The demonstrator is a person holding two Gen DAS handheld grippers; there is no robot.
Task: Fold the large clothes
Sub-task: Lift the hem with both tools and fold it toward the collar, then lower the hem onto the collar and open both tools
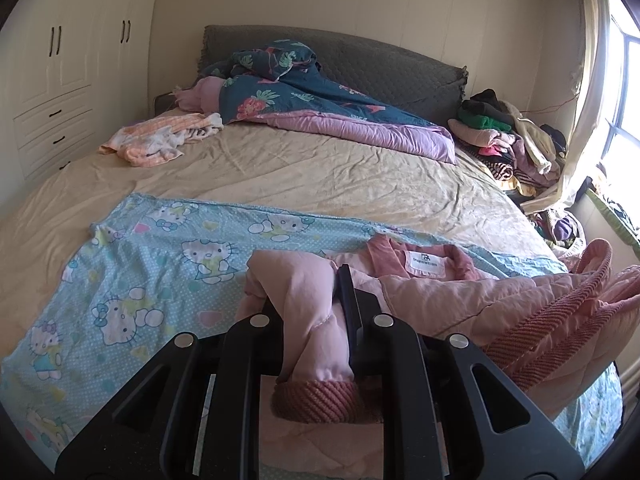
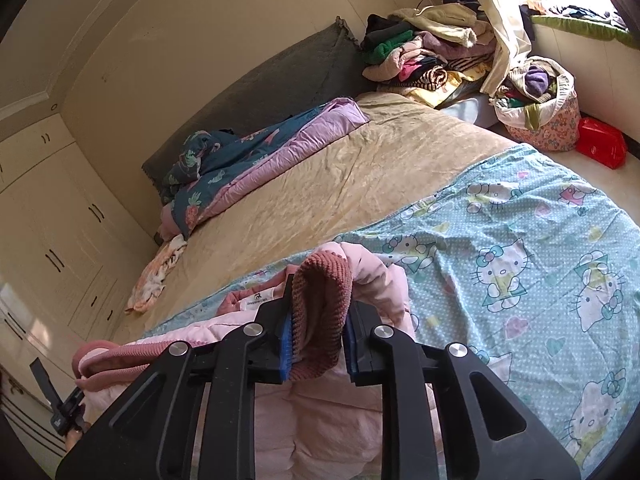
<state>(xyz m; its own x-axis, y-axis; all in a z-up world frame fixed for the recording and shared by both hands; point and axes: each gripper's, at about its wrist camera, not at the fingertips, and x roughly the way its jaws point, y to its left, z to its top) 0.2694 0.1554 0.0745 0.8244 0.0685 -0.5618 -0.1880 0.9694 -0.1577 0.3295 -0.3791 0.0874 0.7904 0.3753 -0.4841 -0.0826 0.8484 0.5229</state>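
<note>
Bed [image 1: 320, 176]: one, covered by a beige sheet; a grey headboard [image 1: 380, 68] stands behind it.
Wardrobe [image 1: 60, 60]: one cream unit beside the bed, with doors above and drawers below.
Hello Kitty sheet [image 1: 160, 256]: one, light blue, spread flat across the near end of the bed.
Quilt [image 1: 312, 100]: one, teal floral with a lilac underside, bunched by the headboard.
Clothes pile [image 1: 508, 140]: one heap of mixed garments at the far corner of the bed, near the window; the number of items cannot be told.
Pink quilted jacket [image 1: 460, 296]: one, lying on the Hello Kitty sheet, collar label facing up, with two ribbed darker-pink cuffs.
Laundry bag [image 2: 536, 108]: one, floral, full, on the floor beside the bed.
Orange-and-white cloth [image 1: 156, 140]: one, crumpled on the beige sheet, well apart from the jacket.
Red packet [image 2: 600, 142]: one, on the floor just beside the laundry bag.
Left gripper [image 1: 316, 312]: jaws narrowly apart, clamped on one jacket sleeve, its cuff hanging toward the camera.
Right gripper [image 2: 320, 328]: blue-padded jaws pressed on the other ribbed cuff.
</note>
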